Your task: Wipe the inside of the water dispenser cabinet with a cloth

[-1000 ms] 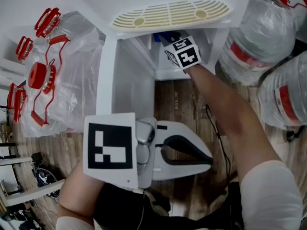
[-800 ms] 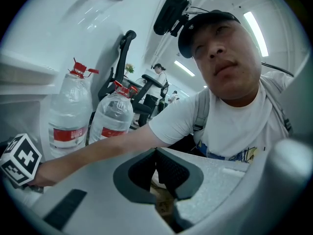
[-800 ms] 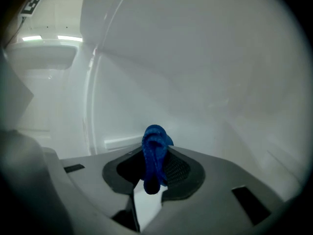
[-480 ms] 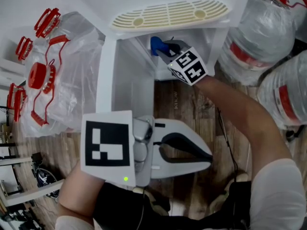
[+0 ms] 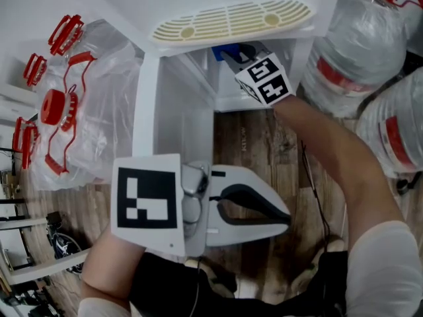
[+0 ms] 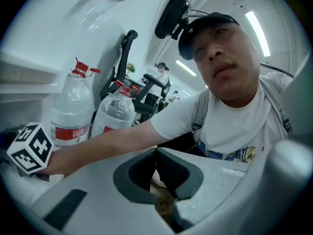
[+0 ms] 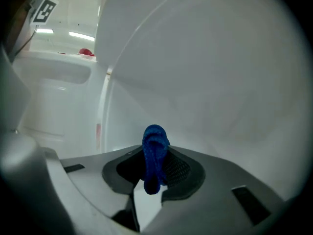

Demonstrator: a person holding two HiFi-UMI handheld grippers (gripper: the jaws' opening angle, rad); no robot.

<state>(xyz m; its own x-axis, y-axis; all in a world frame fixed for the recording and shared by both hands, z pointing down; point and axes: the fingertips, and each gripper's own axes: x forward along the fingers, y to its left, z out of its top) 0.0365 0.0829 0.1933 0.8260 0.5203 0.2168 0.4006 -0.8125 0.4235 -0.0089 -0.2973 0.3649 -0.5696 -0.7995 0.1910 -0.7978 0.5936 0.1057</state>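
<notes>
The white water dispenser cabinet (image 5: 173, 121) stands open under its slotted drip tray (image 5: 231, 20). My right gripper (image 5: 232, 57) reaches into the opening, with its marker cube just outside, and it is shut on a blue cloth (image 5: 223, 50). In the right gripper view the cloth (image 7: 155, 141) sticks up, bunched, between the jaws, close to the cabinet's white inner wall (image 7: 220, 82). My left gripper (image 5: 289, 216) hangs low over the floor, away from the cabinet. Its jaws are shut with nothing between them (image 6: 156, 153).
Full water bottles (image 5: 360, 38) stand to the right of the cabinet, with another (image 5: 396, 131) nearer me. Empty red-capped bottles in plastic wrap (image 5: 79, 91) lie at the left. A thin cable (image 5: 307, 177) runs over the wooden floor (image 5: 254, 144).
The right gripper with the cloth drew back out of the cabinet a little, then went in again and slightly right. The left gripper has hardly moved.
</notes>
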